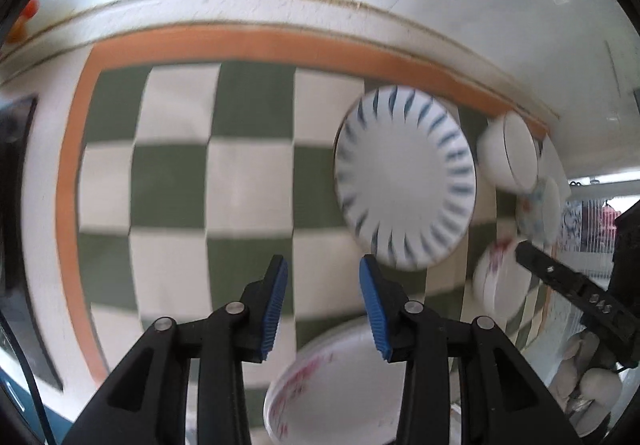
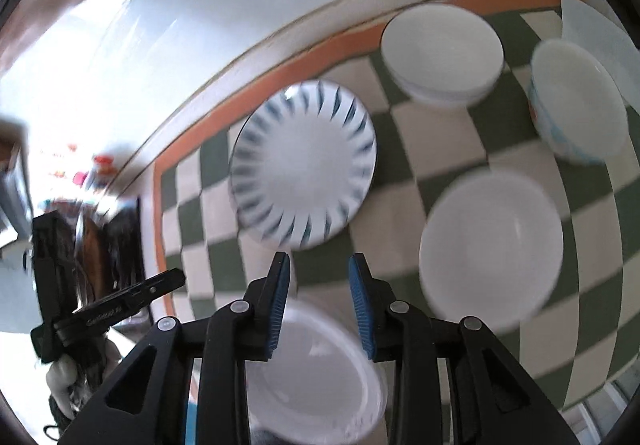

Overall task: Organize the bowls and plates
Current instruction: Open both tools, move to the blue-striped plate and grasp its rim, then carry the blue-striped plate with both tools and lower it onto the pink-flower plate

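Both my grippers hang over the green-and-white checked cloth with the orange border, and neither has anything in it: the left gripper shows a modest gap between its blue pads with only cloth behind, and the right gripper stands the same, partly open and empty. I read this as the pause between picks, with sorting still to do. The white plate with blue radiating strokes lies flat just ahead of the right fingertips, so I'd judge it the next target; taking it means wider jaws and a low approach to its thin rim. From the right wrist I get the stacked plain white bowls, the large plain white bowl and a blue-patterned bowl, all apart on the cloth. The left wrist alone gives me the white plate with red markings beneath its jaws.
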The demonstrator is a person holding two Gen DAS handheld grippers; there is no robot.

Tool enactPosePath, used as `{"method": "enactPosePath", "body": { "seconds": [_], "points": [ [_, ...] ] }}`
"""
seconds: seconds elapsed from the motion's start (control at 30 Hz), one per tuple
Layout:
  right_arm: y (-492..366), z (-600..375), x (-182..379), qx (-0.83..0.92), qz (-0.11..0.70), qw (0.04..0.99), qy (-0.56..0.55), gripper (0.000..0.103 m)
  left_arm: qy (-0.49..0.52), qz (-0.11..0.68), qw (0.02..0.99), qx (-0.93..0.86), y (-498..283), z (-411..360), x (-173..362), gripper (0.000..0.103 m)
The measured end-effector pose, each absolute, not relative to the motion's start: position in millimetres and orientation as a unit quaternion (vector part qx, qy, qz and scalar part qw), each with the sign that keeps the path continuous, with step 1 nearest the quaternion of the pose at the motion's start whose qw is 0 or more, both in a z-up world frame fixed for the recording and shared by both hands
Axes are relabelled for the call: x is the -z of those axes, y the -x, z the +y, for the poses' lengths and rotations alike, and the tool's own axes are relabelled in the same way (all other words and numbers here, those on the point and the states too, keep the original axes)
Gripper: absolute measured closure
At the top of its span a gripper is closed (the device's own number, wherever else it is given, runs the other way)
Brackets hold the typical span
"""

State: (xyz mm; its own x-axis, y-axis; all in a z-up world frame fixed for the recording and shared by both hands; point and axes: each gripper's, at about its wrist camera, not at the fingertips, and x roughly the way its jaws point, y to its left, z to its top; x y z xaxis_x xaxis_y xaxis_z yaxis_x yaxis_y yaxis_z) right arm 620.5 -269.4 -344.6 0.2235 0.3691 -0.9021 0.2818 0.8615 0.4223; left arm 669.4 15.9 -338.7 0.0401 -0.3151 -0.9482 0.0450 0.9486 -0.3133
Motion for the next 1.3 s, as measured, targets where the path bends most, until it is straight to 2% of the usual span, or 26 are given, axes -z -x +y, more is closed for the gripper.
{"method": "enactPosePath", "body": {
  "seconds": [0.23,0.47,0.5,0.6,0.63,0.67,0.73,1.3],
  "points": [
    [-675.4,-283.2,393.0,0.006,0.641,0.725,-0.25,0.07,0.098,0.701,0.693,0.134,-727.0,-11.8,380.3,0.068],
    [-694.8,-285.2,426.9,0.013,0.661,0.709,-0.246,0.07,0.084,0.72,0.676,0.134,-751.8,-25.6,410.5,0.07],
    [-696.1,-284.6,430.6,0.013,0.662,0.707,-0.247,0.07,0.08,0.717,0.679,0.135,-753.3,-26.8,411.7,0.07],
    [-697.1,-284.7,436.8,0.011,0.661,0.706,-0.252,0.071,0.062,0.714,0.684,0.139,-754.7,-30.8,413.8,0.084],
    [-698.1,-283.5,438.9,0.011,0.661,0.708,-0.248,0.077,0.054,0.711,0.688,0.139,-754.0,-31.4,413.3,0.086],
    [-698.4,-283.3,439.4,0.01,0.662,0.709,-0.244,0.087,0.049,0.708,0.691,0.138,-753.7,-31.2,412.7,0.087],
    [-698.1,-280.9,440.0,0.011,0.661,0.714,-0.229,0.092,0.046,0.704,0.695,0.139,-752.8,-32.2,413.2,0.089],
    [-689.6,-266.9,424.5,-0.024,0.651,0.729,-0.209,0.094,0.056,0.685,0.714,0.131,-726.0,-15.8,385.7,0.089]
  ]
}}
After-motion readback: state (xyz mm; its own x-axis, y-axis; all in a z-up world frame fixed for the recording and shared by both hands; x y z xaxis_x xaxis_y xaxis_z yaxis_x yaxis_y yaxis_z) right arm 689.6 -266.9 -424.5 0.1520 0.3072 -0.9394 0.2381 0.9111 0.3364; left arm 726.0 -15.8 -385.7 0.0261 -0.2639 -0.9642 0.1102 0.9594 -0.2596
